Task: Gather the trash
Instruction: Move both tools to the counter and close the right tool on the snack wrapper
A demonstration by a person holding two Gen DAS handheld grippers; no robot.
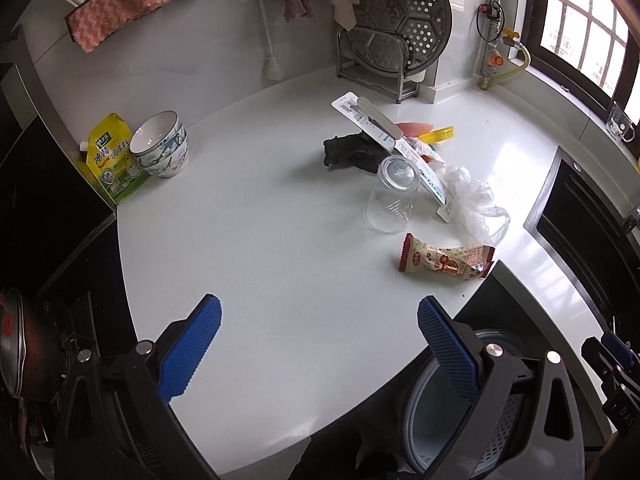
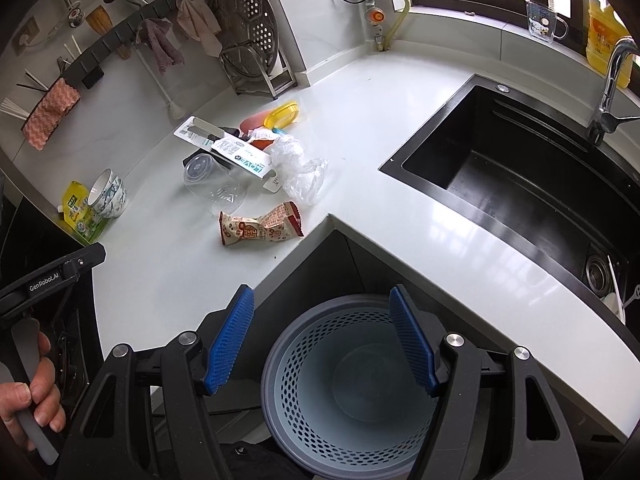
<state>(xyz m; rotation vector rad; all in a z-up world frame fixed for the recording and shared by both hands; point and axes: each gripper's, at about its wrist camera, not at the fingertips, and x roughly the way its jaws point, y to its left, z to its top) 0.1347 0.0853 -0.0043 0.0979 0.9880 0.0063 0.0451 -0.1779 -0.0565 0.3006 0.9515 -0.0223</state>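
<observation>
Both our grippers, left (image 1: 319,322) & right (image 2: 321,314), are wide open w/ nothing held. Wrapper (image 1: 445,261) lies nearest on counter (image 1: 260,240), bin (image 2: 348,392) empty below the corner. We'd take the wrapper first, pinch mid-body, carry over bin & drop

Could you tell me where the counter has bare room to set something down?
Bare counter lies between the stacked bowls and the upturned clear cup, down to the left gripper. It is crowded around the snack wrapper, plastic bag and knife packaging.
</observation>
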